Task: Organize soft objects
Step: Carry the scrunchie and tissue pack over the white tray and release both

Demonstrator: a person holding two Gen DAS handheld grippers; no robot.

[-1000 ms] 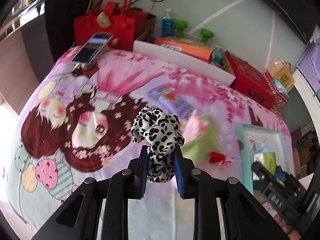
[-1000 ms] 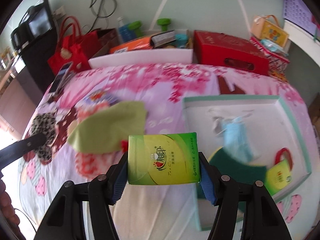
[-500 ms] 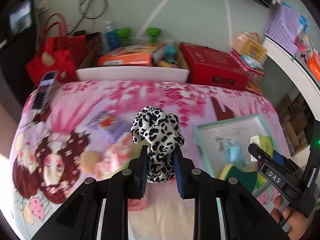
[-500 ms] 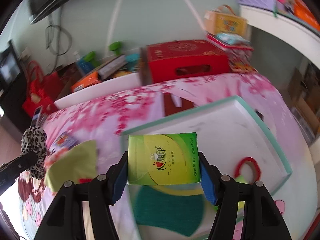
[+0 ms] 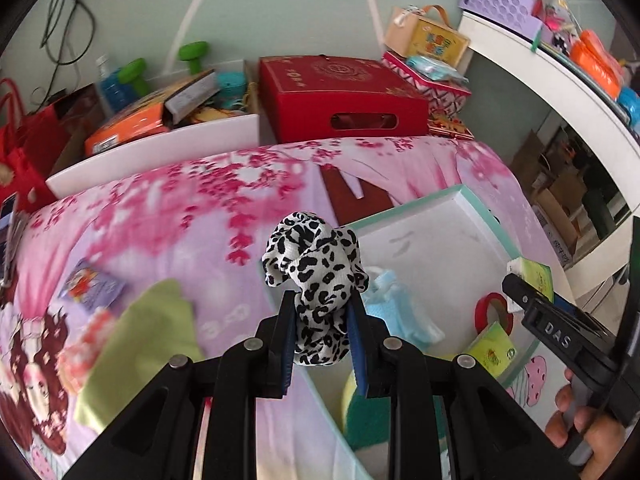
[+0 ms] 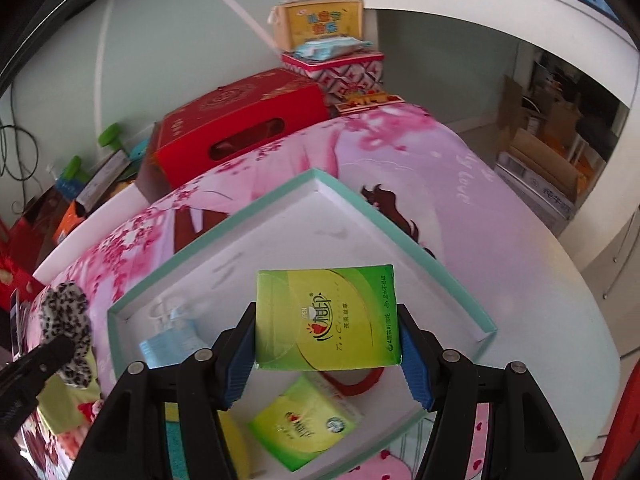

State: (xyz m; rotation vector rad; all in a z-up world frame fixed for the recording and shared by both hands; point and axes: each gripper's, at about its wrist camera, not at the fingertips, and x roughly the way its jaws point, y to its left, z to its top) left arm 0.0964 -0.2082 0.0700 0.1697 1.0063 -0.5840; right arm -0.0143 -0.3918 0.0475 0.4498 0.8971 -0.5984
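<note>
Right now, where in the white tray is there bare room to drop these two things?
The white tray is bare across its far half, bordered by the teal rim and the far corner. The near half is crowded: blue mask, second green tissue pack, red ring, green sponge.

Bare far corner of the tray (image 6: 316,178); near half crowded by face mask (image 6: 172,346), tissue pack (image 6: 304,426), red ring (image 5: 494,312).
</note>
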